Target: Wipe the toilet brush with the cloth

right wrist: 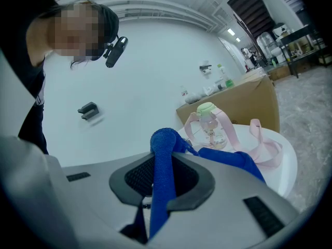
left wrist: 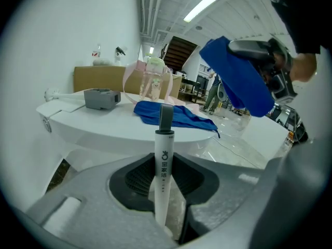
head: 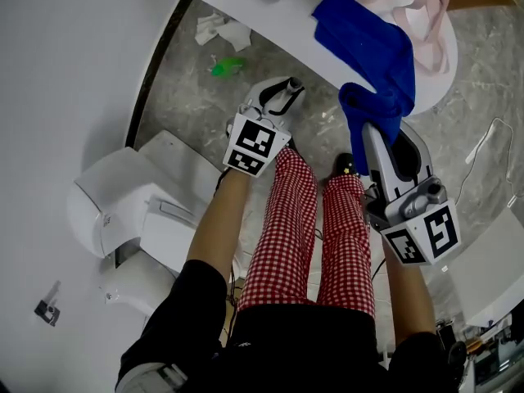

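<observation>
The toilet brush (left wrist: pixel 164 152) is held upright by its handle in the left gripper (head: pixel 277 99), whose fingers (left wrist: pixel 136 178) are closed on the white shaft a little below its grey cap. The brush head is not shown in any view. The cloth (head: pixel 370 51), deep blue, is pinched as a bunched fold between the closed fingers (right wrist: pixel 136 178) of the right gripper (head: pixel 375 131). The rest of it trails back up onto the white surface (head: pixel 278 24), where a pink-strapped bottle (right wrist: pixel 210 121) stands near it. The two grippers are held well apart over the person's legs, with the toilet (head: pixel 123 211) off to the left side, so brush and cloth are not yet in contact and the wiping is judged not to have begun. The handle is judged to be light, stiff and smooth plastic, liable to twist or slide in the grip if it is pushed hard from the side. A hold high on the shaft, as here, leaves the lower length free to be wiped. The cloth is judged soft and limp. It can be expected to drape and drag while part of it lies on the surface, so it would need to be drawn clear and wrapped around the shaft rather than pushed against it.
</observation>
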`<state>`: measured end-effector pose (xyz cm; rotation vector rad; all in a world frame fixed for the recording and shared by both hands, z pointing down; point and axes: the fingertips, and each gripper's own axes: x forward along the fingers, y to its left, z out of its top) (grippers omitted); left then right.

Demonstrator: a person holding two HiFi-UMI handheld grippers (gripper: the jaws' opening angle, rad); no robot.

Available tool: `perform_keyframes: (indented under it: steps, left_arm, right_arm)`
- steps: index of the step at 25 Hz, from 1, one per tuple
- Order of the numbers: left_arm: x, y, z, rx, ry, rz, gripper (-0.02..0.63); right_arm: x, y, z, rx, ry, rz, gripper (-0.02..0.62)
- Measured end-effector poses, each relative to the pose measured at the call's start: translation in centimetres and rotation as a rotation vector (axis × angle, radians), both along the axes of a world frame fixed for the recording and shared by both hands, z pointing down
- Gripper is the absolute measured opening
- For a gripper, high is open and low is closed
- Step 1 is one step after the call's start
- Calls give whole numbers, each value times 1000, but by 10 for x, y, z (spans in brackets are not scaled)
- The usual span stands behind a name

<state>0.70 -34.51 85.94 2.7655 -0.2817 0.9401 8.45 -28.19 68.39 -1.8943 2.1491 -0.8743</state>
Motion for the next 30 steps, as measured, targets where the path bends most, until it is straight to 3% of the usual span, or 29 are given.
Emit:
perform_keyframes:
  steps: [21, 30]
  left_arm:
    - [-26, 17, -20, 18, -25, 0, 103]
    - [-37, 18, -31, 20, -36, -38, 103]
  right_arm:
    - [7, 15, -14, 22, 18, 20, 64]
    - [4, 16, -22, 27, 29, 17, 64]
